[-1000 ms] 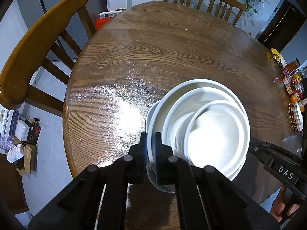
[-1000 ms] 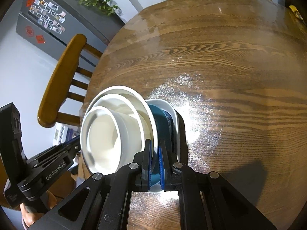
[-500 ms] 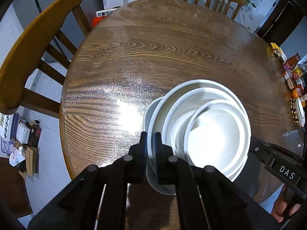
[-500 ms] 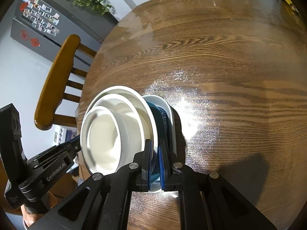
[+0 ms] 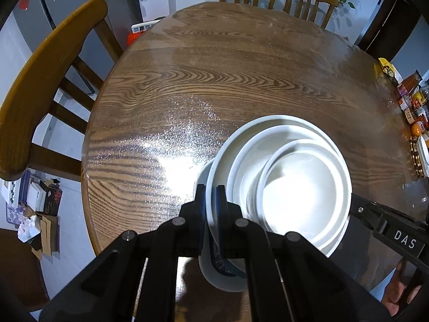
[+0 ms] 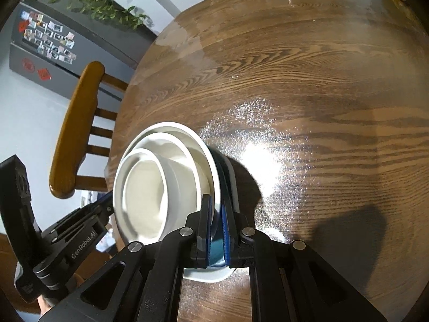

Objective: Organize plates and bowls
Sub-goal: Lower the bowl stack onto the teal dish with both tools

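Glossy round table [image 5: 214, 86] is lying under the nested stack [image 5: 292, 187], which both my grippers are carrying: left gripper [image 5: 211, 201] pinching its white rim, right gripper [image 6: 217, 214] pinching the teal plate [image 6: 216, 252]. Tilting risks bowls sliding out.

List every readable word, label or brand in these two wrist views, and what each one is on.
"DAS": white letters on the right gripper body, in the left wrist view.
"GenRobot.AI": on the left gripper body, in the right wrist view.
Jar labels at the table edge: too small to read.
Fridge magnets and photos: too blurred to read.
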{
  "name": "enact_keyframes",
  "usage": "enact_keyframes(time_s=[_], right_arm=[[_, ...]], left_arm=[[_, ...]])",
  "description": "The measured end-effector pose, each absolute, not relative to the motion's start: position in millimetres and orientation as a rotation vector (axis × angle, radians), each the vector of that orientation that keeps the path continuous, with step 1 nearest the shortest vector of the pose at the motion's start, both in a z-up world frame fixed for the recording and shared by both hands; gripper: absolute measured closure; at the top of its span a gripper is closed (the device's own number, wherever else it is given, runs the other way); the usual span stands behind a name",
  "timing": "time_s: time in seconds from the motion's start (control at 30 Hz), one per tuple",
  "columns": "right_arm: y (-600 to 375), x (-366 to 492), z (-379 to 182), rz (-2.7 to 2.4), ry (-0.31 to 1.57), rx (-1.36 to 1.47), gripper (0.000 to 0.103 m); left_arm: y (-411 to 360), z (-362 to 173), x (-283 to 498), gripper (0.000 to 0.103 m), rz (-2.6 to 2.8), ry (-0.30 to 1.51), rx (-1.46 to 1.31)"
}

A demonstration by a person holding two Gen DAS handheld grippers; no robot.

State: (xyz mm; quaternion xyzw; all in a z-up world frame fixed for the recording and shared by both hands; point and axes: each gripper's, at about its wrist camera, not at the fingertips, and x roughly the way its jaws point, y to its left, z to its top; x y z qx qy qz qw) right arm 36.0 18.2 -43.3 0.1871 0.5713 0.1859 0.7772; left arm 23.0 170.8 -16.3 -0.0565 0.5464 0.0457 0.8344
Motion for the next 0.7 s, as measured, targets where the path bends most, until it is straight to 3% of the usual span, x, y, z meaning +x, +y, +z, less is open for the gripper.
enact_keyframes(time_s=[0.7], right_arm=[[11, 66, -37, 0.343, 1.163, 0.398, 0.093]], left_arm=[[157, -16, 48, 0.1, 0.099, 1.117, -0.066]])
